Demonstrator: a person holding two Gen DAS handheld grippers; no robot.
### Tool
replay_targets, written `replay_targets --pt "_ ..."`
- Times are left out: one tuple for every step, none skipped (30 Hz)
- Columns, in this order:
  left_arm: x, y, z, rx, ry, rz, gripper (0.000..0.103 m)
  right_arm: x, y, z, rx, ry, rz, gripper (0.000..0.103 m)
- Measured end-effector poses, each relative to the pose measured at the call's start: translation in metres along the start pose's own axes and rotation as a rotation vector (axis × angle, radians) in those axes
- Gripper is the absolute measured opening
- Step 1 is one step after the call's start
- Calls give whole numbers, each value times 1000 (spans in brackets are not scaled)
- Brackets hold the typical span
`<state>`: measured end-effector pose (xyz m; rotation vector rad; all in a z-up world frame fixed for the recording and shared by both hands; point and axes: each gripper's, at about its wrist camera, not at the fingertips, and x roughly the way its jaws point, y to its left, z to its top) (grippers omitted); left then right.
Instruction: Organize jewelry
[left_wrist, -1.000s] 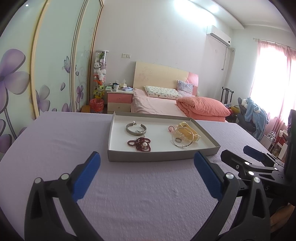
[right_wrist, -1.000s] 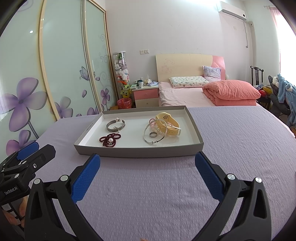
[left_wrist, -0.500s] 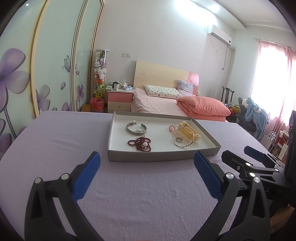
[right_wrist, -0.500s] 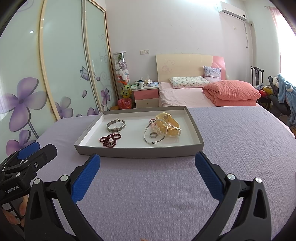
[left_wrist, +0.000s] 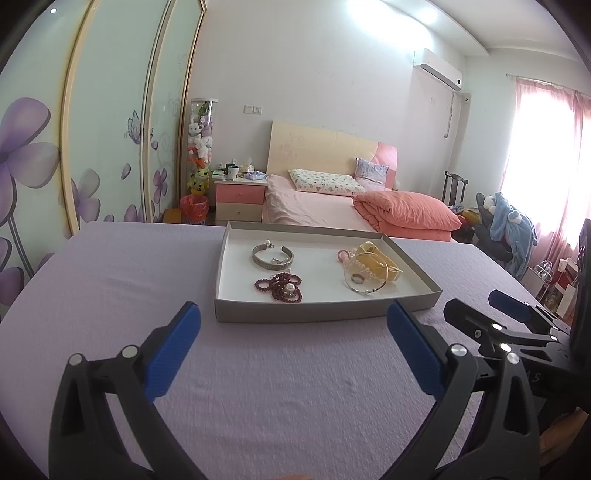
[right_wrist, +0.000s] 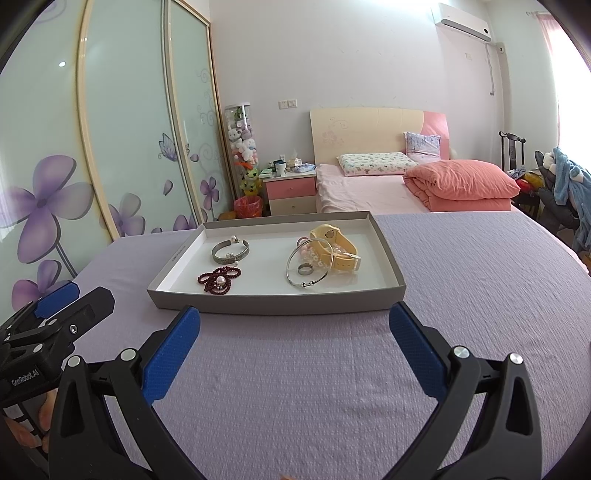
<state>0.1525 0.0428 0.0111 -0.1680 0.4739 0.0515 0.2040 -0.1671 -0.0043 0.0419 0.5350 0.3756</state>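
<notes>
Fingers: both grippers, left (left_wrist: 293, 345) and right (right_wrist: 294, 345), gape wide, holding nothing, short of the tray (right_wrist: 258, 305).
Jewelry: all in the tray on the lilac bench (right_wrist: 461, 280).
Cuff (right_wrist: 230, 252): stiff, light; pinch its band.
Beads (right_wrist: 219, 279): limp, slippery; pinch the bunch.
Bangle (right_wrist: 307, 264): thin and springy, overlaps yellow strap (right_wrist: 338, 251); you lift at its free edge.

tray (right_wrist: 384, 240): 1 | bangles (right_wrist: 231, 251): 2 | bead bracelets (right_wrist: 218, 280): 2 | ring (right_wrist: 306, 269): 1 | yellow watch (right_wrist: 341, 249): 1
</notes>
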Motion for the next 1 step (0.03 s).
replay_targets --pt "0 0 0 -1 0 1 101 0 0 0 0 0 0 102"
